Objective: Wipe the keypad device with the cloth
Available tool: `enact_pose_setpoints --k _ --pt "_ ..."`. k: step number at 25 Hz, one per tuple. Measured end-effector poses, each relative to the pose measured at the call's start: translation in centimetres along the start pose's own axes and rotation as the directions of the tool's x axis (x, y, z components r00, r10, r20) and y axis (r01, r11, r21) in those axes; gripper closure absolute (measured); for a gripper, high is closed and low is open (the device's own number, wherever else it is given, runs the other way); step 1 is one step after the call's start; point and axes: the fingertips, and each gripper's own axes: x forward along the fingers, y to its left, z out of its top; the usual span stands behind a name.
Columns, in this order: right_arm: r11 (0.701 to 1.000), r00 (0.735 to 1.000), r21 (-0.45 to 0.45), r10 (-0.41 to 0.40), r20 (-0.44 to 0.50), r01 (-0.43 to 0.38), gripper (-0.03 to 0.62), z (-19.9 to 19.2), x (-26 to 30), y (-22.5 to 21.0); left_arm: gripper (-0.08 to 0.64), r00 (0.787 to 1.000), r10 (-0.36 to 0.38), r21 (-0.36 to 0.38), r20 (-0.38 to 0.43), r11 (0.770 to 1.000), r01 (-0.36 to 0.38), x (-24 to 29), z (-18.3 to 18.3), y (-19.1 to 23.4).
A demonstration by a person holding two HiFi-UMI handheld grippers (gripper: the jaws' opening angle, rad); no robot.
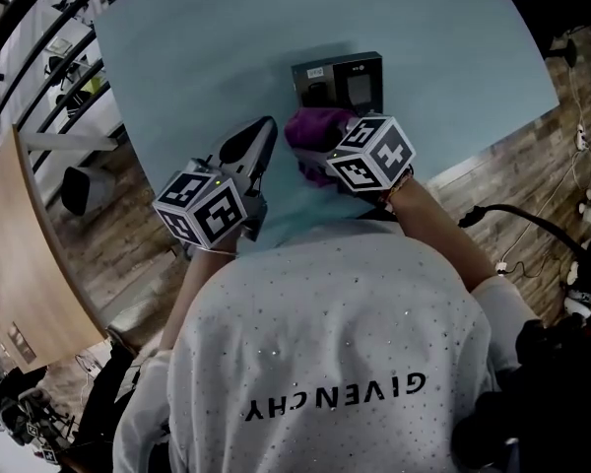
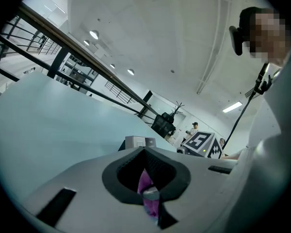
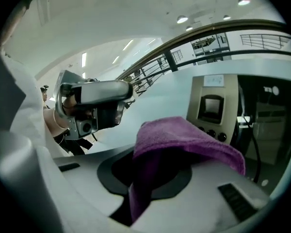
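Right hand-held gripper (image 1: 320, 148) grasping cloth (image 3: 184, 136) just short of keypad device (image 1: 340, 79). Left hand-held gripper (image 1: 259, 138) clenched, left of device. Wipe seems about to start; next: press cloth onto device face.

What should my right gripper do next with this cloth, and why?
Probably push the right gripper forward a little, dragging the cloth onto the keypad device. The jaws are shut on the cloth, which sits at the device's near edge, while the screen and buttons ahead show bare, so wiping looks not yet begun.
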Motion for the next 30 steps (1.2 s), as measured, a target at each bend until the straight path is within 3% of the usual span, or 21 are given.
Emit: enact_pose_setpoints --k 7,17,27,30 --pt "0.986 0.993 0.131 -0.112 0.038 0.106 0.543 -1.2 -3.0 -4.3 0.560 1.000 0.004 0.003 -0.008 1.000 -0.004 -0.1 0.1 0.2" --pt "0.930 0.963 0.295 -0.255 0.090 0.218 0.545 -3.9 -8.3 -9.7 0.560 0.998 -0.033 0.012 -0.044 0.999 0.033 1.6 -0.5 -0.2" --pt "0.881 0.933 0.373 -0.347 0.092 0.291 0.544 -5.5 -12.1 -12.8 0.560 0.998 -0.041 0.018 -0.051 0.999 0.042 2.5 -0.1 -0.3" --pt "0.870 0.918 0.382 -0.380 0.118 0.311 0.545 -4.2 -13.6 -14.0 0.560 0.998 -0.029 0.013 -0.052 0.999 0.030 2.2 -0.3 0.1"
